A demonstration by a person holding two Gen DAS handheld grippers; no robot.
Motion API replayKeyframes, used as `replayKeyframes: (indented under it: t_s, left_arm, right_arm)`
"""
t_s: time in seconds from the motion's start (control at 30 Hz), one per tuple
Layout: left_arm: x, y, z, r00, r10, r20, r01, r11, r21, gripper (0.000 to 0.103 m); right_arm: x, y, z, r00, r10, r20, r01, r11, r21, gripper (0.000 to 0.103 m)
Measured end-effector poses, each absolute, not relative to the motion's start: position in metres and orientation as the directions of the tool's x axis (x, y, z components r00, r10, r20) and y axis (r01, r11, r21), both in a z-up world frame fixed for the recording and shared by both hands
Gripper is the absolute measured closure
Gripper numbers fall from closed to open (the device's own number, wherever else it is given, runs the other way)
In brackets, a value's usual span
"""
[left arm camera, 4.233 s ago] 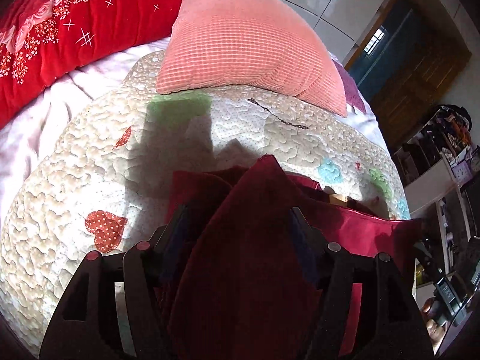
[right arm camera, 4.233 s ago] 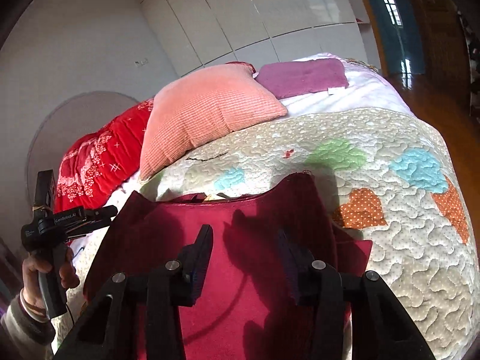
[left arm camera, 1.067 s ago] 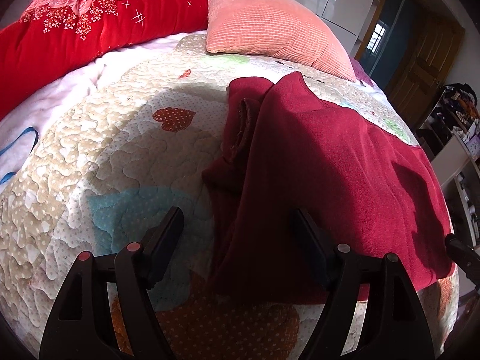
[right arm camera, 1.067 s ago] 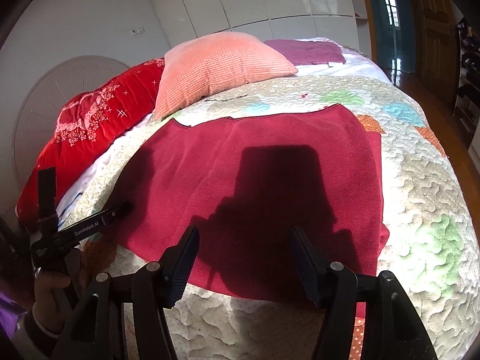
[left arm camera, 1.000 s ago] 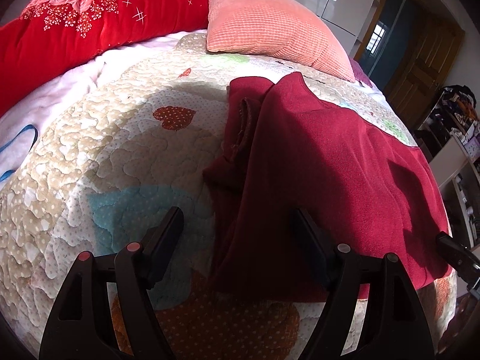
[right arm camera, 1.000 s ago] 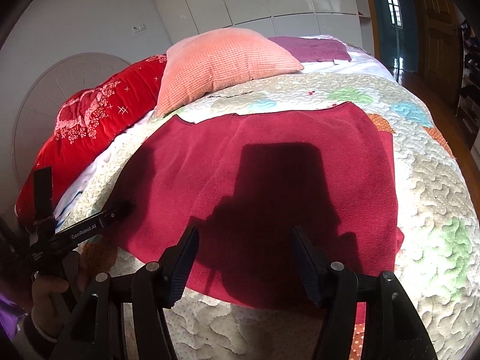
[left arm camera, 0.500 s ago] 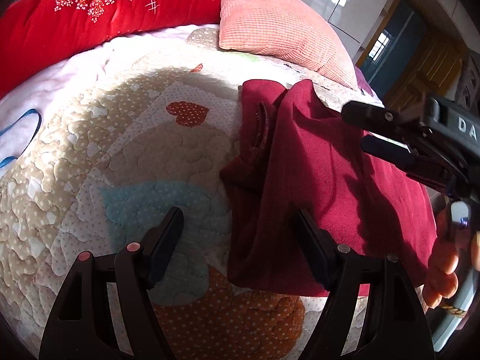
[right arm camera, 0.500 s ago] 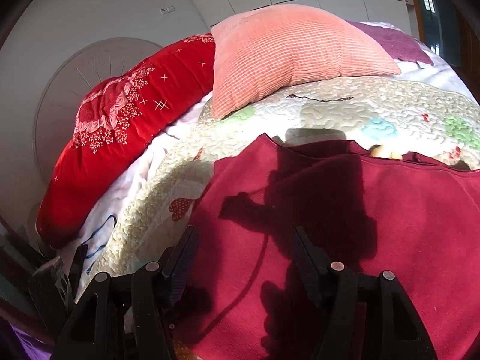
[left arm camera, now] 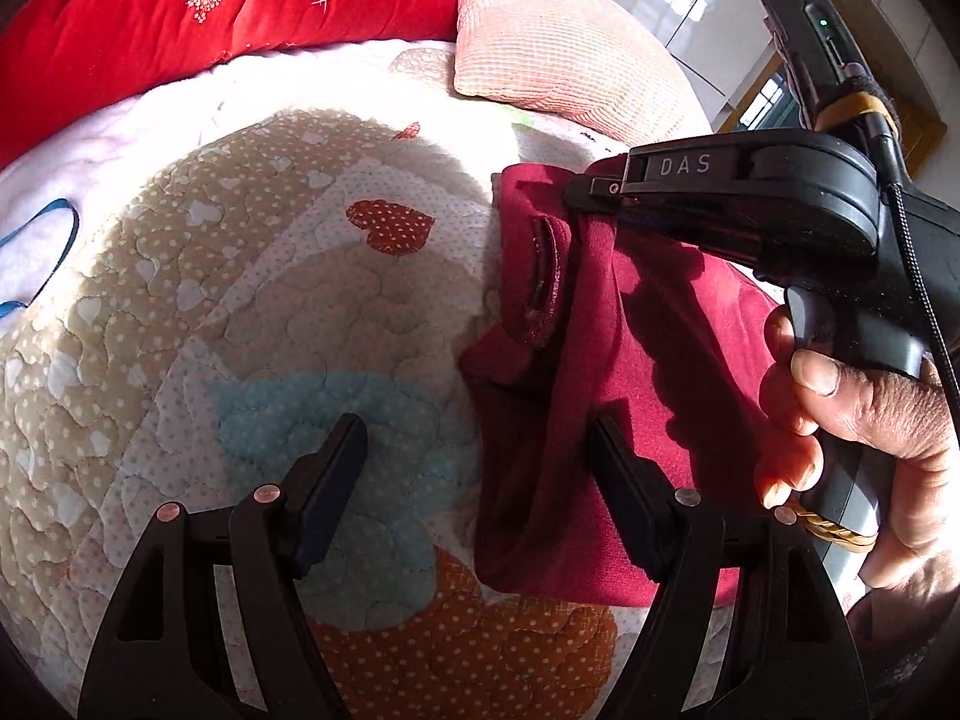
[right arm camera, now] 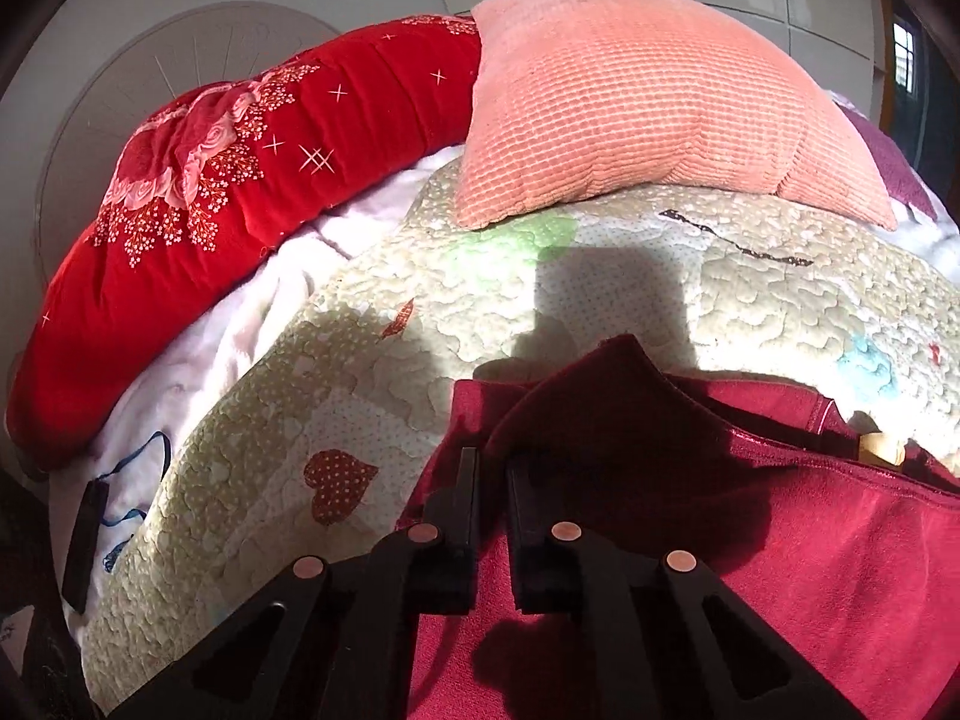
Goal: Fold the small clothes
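Left wrist view looks down over the quilted bedspread [left arm camera: 252, 276], where the dark red garment [left arm camera: 624, 396] lies toward the right side, bunched along its left edge with a folded collar or opening showing near the top. The left gripper [left arm camera: 477, 462] hangs with its fingers spread wide; the garment's left edge lies between them, the right finger over the cloth and the left one over a pale blue patch of the quilt, neither pressing on anything. Across the upper right, the right gripper [left arm camera: 591, 195] reaches in over the garment's far corner, held by the person's right hand [left arm camera: 864, 420], and hides part of the cloth behind it. Right wrist view shows that gripper's fingers [right arm camera: 465, 492] drawn nearly together, pinching a raised fold at the garment's corner, which peaks just beyond the tips. Beyond, a salmon ribbed pillow [right arm camera: 648, 120] rests at the head of the bed beside a red flowered bolster [right arm camera: 240, 168]; a purple cloth [right arm camera: 894, 162] peeks from behind the pillow, and a white sheet [right arm camera: 240, 312] shows along the quilt's left edge.
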State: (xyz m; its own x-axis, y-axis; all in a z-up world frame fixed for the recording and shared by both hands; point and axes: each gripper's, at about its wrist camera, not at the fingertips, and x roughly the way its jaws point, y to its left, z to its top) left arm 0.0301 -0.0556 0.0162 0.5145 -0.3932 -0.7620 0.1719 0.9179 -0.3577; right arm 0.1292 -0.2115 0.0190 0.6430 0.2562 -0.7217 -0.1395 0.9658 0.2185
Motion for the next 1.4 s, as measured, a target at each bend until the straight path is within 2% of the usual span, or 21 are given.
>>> replayKeyframes:
  t_s: [0.1, 0.2, 0.27, 0.3, 0.33, 0.6, 0.73, 0.87, 0.93, 1.07, 1.13, 1.17, 1.23, 1.33, 1.4]
  left_arm:
    - [0.030, -0.056, 0.016, 0.519, -0.387, -0.762, 0.175, 0.921, -0.348, 0.027]
    - [0.031, -0.057, 0.016, 0.519, -0.386, -0.763, 0.177, 0.921, -0.346, 0.027]
    - [0.031, -0.057, 0.016, 0.519, -0.386, -0.762, 0.175, 0.921, -0.348, 0.027]
    - [0.031, -0.057, 0.016, 0.520, -0.385, -0.763, 0.175, 0.922, -0.346, 0.027]
    - [0.031, -0.057, 0.016, 0.520, -0.385, -0.762, 0.176, 0.922, -0.345, 0.027]
    - [0.031, -0.058, 0.016, 0.522, -0.384, -0.762, 0.174, 0.922, -0.345, 0.027]
    - [0.032, -0.055, 0.015, 0.515, -0.395, -0.760, 0.170, 0.917, -0.361, 0.027]
    - [0.033, -0.053, 0.014, 0.512, -0.406, -0.757, 0.166, 0.911, -0.377, 0.026]
    - [0.033, -0.053, 0.014, 0.514, -0.409, -0.754, 0.169, 0.910, -0.378, 0.025]
    - [0.034, -0.052, 0.013, 0.515, -0.413, -0.751, 0.168, 0.908, -0.384, 0.024]
    - [0.035, -0.052, 0.013, 0.515, -0.417, -0.749, 0.167, 0.906, -0.390, 0.024]
    - [0.035, -0.052, 0.013, 0.514, -0.421, -0.747, 0.167, 0.904, -0.394, 0.023]
    - [0.037, -0.051, 0.013, 0.516, -0.431, -0.740, 0.168, 0.898, -0.407, 0.020]
    - [0.038, -0.053, 0.014, 0.517, -0.440, -0.734, 0.174, 0.894, -0.413, 0.018]
    - [0.038, -0.056, 0.015, 0.519, -0.449, -0.727, 0.185, 0.890, -0.417, 0.018]
  right_arm:
    - [0.136, -0.207, 0.003, 0.614, 0.243, -0.751, -0.132, 0.970, 0.205, 0.096]
    - [0.130, -0.213, 0.006, 0.626, 0.263, -0.734, -0.126, 0.963, 0.238, 0.094]
    - [0.126, -0.218, 0.013, 0.618, 0.299, -0.727, -0.124, 0.950, 0.286, 0.082]
    - [0.123, -0.218, 0.016, 0.612, 0.311, -0.728, -0.124, 0.946, 0.300, 0.063]
    - [0.120, -0.218, 0.018, 0.610, 0.313, -0.728, -0.127, 0.945, 0.301, 0.052]
    - [0.114, -0.215, 0.014, 0.572, 0.299, -0.764, -0.120, 0.952, 0.282, 0.051]
    - [0.126, -0.201, 0.010, 0.533, 0.273, -0.801, -0.135, 0.962, 0.238, 0.030]
    - [0.141, -0.177, 0.003, 0.507, 0.158, -0.848, -0.153, 0.984, 0.092, 0.026]
    - [0.147, -0.168, -0.002, 0.501, 0.123, -0.857, -0.170, 0.985, 0.042, 0.017]
    - [0.144, -0.160, -0.013, 0.539, 0.044, -0.841, -0.205, 0.975, -0.080, 0.019]
    - [0.138, -0.166, -0.012, 0.566, 0.025, -0.824, -0.206, 0.972, -0.112, 0.041]
    - [0.136, -0.172, -0.009, 0.567, 0.054, -0.822, -0.212, 0.974, -0.082, 0.046]
    - [0.132, -0.187, -0.001, 0.565, 0.112, -0.817, -0.212, 0.977, -0.012, 0.068]
    - [0.121, -0.205, 0.013, 0.580, 0.212, -0.787, -0.208, 0.972, 0.109, 0.078]
    - [0.113, -0.216, 0.017, 0.593, 0.258, -0.763, -0.203, 0.965, 0.169, 0.080]
